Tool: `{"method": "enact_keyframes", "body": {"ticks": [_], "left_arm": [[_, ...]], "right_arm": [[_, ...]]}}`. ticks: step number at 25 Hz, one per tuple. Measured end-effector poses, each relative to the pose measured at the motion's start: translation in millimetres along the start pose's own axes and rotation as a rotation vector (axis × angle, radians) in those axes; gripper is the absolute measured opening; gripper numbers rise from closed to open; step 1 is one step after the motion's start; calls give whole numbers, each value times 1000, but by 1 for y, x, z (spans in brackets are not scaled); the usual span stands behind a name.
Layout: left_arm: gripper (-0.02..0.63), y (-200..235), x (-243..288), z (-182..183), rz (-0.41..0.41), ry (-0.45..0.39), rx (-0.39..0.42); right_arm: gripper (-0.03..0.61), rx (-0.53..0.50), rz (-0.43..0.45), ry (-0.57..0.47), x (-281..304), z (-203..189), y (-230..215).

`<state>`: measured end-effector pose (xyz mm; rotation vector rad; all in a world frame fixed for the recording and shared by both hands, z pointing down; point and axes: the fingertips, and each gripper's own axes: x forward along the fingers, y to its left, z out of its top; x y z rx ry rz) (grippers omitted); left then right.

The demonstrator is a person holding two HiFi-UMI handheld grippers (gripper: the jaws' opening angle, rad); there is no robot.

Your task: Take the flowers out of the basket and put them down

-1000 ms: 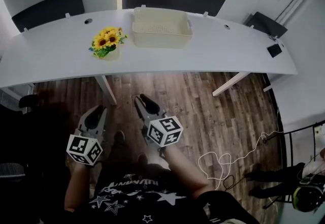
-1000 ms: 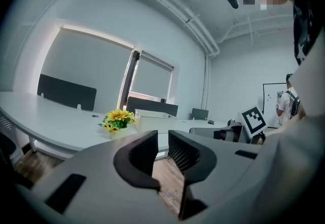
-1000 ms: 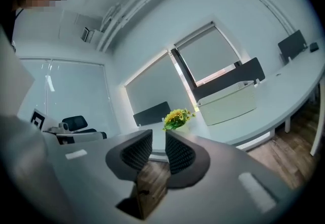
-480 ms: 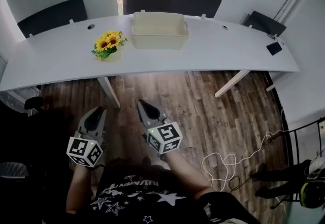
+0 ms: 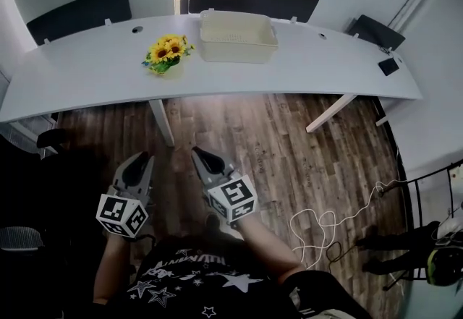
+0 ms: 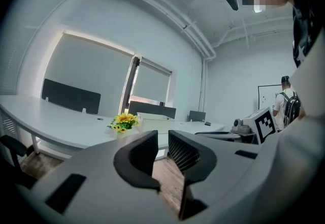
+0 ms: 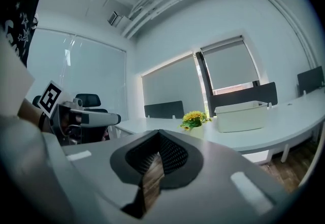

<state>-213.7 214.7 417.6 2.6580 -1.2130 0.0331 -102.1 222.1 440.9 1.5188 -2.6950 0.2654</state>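
While both claws hang low over the wood floor [image 5: 289, 137], well apart from the counter [image 5: 87, 75], the sunflower bunch [image 5: 168, 53] sits on the counter top, outside the cream plastic basket [image 5: 237, 37]. In the head view the bunch is at the basket's 9 o'clock, near it with a small gap. The basket looks empty from above.

Left claw [image 5: 138, 164]: at 7 o'clock of the head view, pointing toward 12. In the left gripper view this claw [image 6: 162, 148] is released, its jaws a narrow slot apart, only floor showing between them. Sunflower bunch [image 6: 124, 121] shows at 11 o'clock above the jaws, basket [image 6: 152, 125] just behind, at its 3 o'clock.

Right claw [image 5: 202, 158]: just at 3 o'clock of the left one, tilted toward 11. In the right gripper view this claw [image 7: 158, 154] is clenched, jaw tips together, nothing gripped. Sunflower bunch [image 7: 194, 119] at 1 o'clock above it, basket [image 7: 240, 116] at the bunch's 3 o'clock, apart from it.

A white cable [image 5: 325, 227] lies coiled on the floor at 4 o'clock. A small dark item [image 5: 388, 66] rests on the counter's 3 o'clock end; too small to tell what.
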Motion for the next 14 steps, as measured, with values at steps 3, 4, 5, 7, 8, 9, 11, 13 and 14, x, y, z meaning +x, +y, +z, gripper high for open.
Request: {"method": "enact_keyframes", "body": {"ticks": [3,4,5,7,8,9,11,13,14], "left_arm": [[67,14,-25,-1,-4,-9,-28],[67,15,-34,-3,-11,-8,-39],[67,14,-42,-6,-18,-4,-47],[67,15,-58,-12,-32,3,-52],[67,16,-64,-14,-39,3,-54],[67,17,-70,-16,-45,2,-55],[67,22,-83,-18,-56,-2,-55],[67,27,-96,-20,-62,-3,-55],[67,29,-102,-21,-65,-3,-56]], "right_arm": [[3,0,-1,17,6,-7,30],[3,-2,-1,23,5,-9,41],[3,-6,-2,28,2,-11,53],[3,-16,-7,30,-2,-14,71],[3,-19,-11,29,-2,-15,79],[3,-22,-16,27,-2,-16,86],[3,-28,-28,26,-1,-17,98],[3,-33,-43,27,-2,-20,108],[3,-34,-51,28,-3,-21,113]]}}
